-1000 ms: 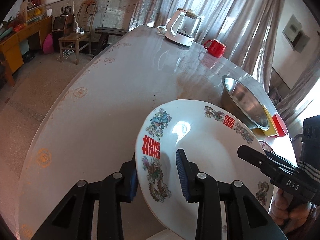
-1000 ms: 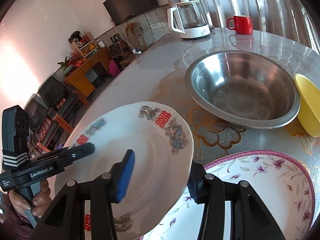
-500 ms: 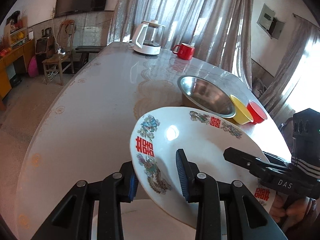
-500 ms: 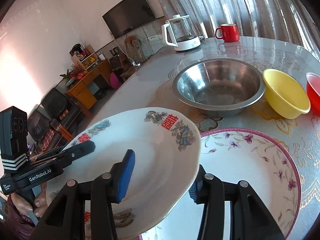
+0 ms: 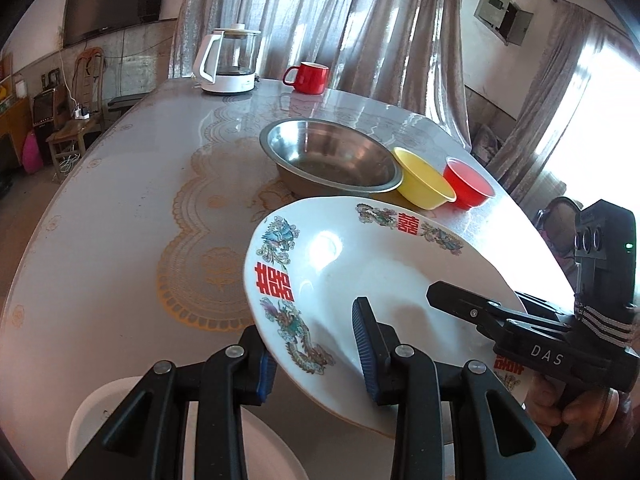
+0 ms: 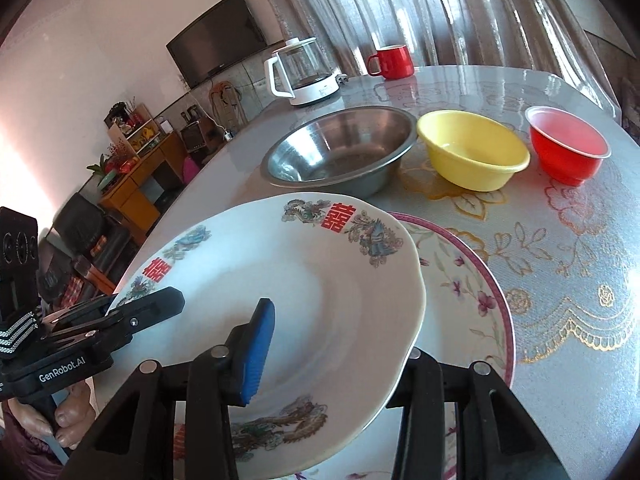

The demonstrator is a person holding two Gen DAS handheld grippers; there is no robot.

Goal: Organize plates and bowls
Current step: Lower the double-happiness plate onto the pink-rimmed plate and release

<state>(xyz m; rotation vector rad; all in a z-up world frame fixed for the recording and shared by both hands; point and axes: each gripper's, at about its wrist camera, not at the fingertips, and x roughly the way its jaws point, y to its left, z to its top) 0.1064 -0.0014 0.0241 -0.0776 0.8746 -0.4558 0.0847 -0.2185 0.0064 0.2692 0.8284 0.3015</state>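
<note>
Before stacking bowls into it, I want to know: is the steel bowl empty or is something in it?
Empty. The steel bowl shows bare metal down to its bottom in both views; only reflections and dull marks inside.

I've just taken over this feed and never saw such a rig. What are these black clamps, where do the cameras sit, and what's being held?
No robot: a person holds two two-finger grippers, a camera on each. One picture looks along the left gripper, the other along the right gripper. Both grip one plate by its rim; the right jaws are closing on it. On the table: steel bowl, yellow bowl, red bowl, kettle, mug, flowered plate.
</note>
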